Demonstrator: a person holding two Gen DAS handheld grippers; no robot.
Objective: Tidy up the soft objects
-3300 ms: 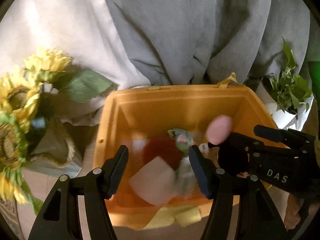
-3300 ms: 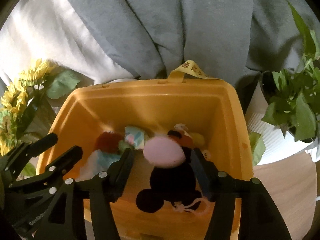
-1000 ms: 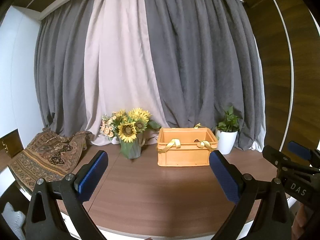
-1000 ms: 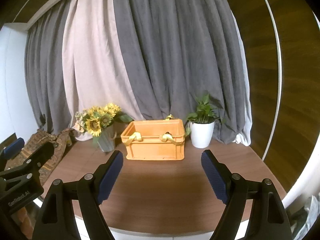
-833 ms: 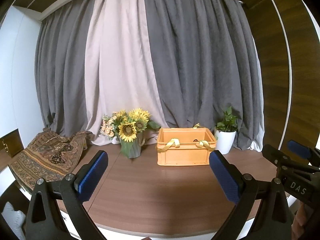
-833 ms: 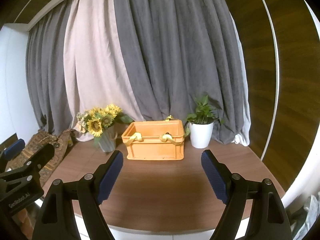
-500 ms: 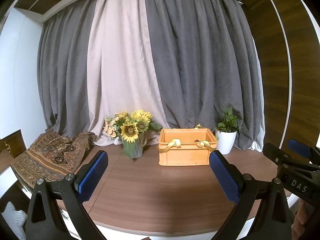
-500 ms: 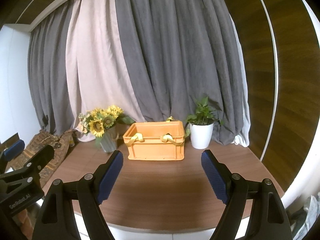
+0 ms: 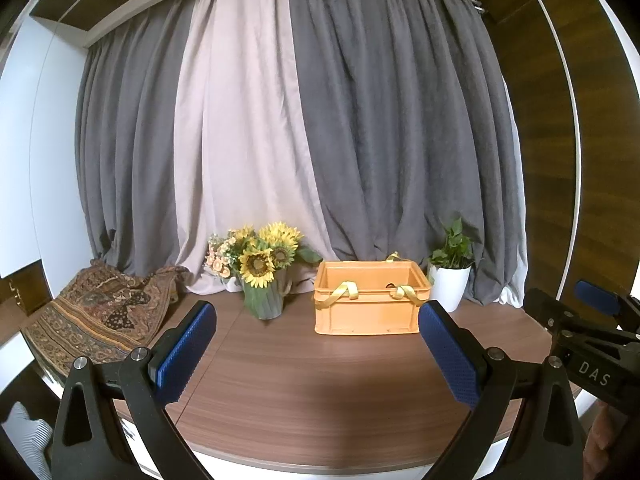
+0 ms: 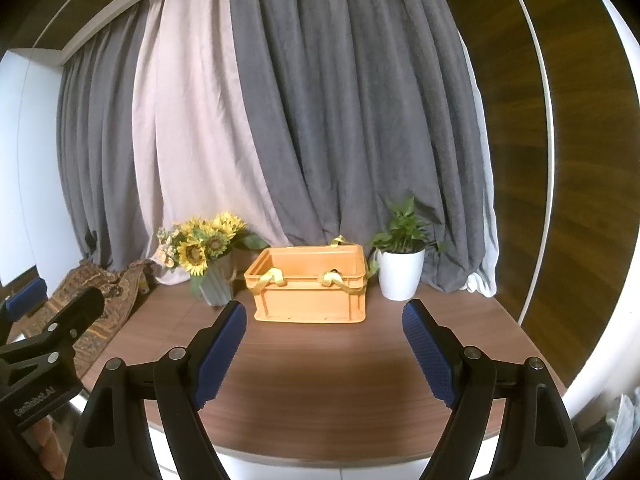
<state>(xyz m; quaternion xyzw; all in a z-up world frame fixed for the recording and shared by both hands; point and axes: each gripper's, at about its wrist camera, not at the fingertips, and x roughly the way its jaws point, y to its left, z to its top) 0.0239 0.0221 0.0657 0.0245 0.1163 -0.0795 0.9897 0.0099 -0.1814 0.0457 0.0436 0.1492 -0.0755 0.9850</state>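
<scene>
Background items: table, curtains, plants, rug.

Brown wood-grain table (image 9: 320,380) with a rounded front edge. Sunflower bouquet (image 9: 260,258) in a ribbed grey-green vase (image 9: 263,304) stands toward the back, left of centre. White pot with a green leafy plant (image 10: 401,270) stands at back right. Patterned brown rug (image 9: 100,312) is draped over the table's left end. Grey curtains (image 9: 400,140) with one pale pink panel (image 9: 240,140) hang behind. Dark wood wall panel (image 10: 580,160) at far right.
</scene>
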